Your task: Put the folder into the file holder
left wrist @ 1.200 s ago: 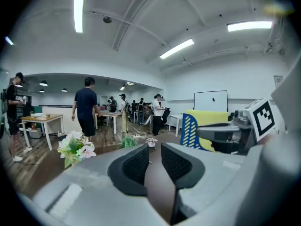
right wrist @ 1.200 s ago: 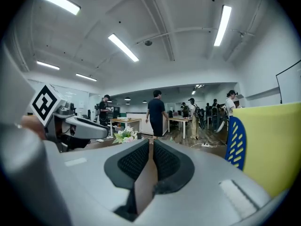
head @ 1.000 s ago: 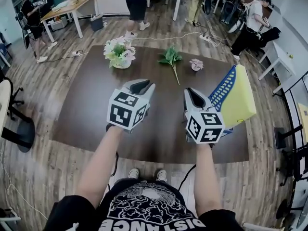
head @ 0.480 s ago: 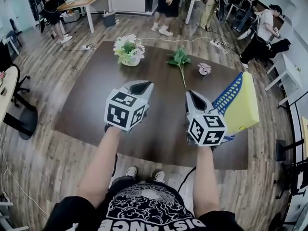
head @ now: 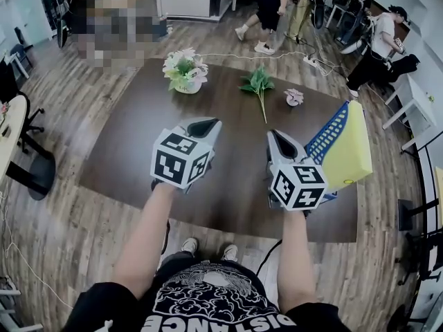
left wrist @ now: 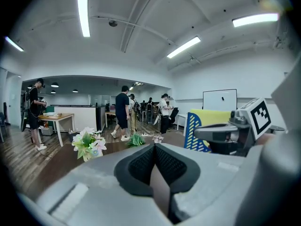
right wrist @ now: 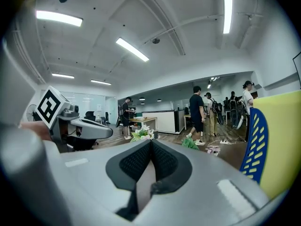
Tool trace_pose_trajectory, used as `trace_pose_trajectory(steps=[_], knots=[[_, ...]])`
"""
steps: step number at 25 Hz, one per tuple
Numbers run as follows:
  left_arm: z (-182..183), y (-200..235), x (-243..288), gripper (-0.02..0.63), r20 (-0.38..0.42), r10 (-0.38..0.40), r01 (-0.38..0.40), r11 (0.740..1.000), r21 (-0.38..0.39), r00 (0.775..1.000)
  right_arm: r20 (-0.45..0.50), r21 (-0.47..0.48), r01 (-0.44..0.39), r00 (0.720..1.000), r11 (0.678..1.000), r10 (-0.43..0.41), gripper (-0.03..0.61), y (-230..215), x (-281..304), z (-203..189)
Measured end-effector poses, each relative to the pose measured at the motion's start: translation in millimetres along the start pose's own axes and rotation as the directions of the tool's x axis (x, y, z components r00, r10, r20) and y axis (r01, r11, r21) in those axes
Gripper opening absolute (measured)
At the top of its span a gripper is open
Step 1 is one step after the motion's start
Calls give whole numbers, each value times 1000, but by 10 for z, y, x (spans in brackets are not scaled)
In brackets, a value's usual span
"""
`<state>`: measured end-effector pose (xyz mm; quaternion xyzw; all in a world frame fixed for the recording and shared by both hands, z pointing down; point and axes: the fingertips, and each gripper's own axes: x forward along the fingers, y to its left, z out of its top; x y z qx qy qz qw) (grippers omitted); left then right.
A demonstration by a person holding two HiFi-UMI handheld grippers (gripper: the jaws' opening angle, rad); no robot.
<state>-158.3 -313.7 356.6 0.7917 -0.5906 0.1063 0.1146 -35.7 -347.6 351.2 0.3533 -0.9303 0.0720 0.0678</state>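
Observation:
A yellow folder (head: 351,147) stands upright at the table's right edge, against the blue mesh file holder (head: 322,134). Whether it sits fully inside, I cannot tell. My left gripper (head: 202,125) hovers over the table's middle, shut, with nothing between its pads. My right gripper (head: 278,141) is level with it, just left of the holder, also shut and empty. In the left gripper view the shut gripper (left wrist: 154,148) faces the folder (left wrist: 212,117) and holder (left wrist: 191,129) at right. The right gripper view shows its shut gripper (right wrist: 150,143), with the holder (right wrist: 256,142) and folder (right wrist: 283,145) close at right.
On the dark brown table (head: 131,144) a pot of flowers (head: 184,72) stands at the back, with a green sprig (head: 258,85) and a small pink flower (head: 294,98) to its right. Several people stand on the wooden floor beyond the table. A black chair (head: 24,164) is at left.
Both grippers hold almost the same place over the table. The head view has shifted slightly, and a person behind the table has walked to the right.

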Motion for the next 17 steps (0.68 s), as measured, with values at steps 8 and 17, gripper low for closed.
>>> trace_pose_trajectory(steps=[8,17], knots=[[0,-50,43,5,4,-7,7,1000,-5,1000,-2,-2,13,1000,1000,-13,0,-62,-62,-25],[21,-100,78,5,0,-16,16,1000,2,1000,4,6,19,1000,1000,-19,0,-97,-105,-12]])
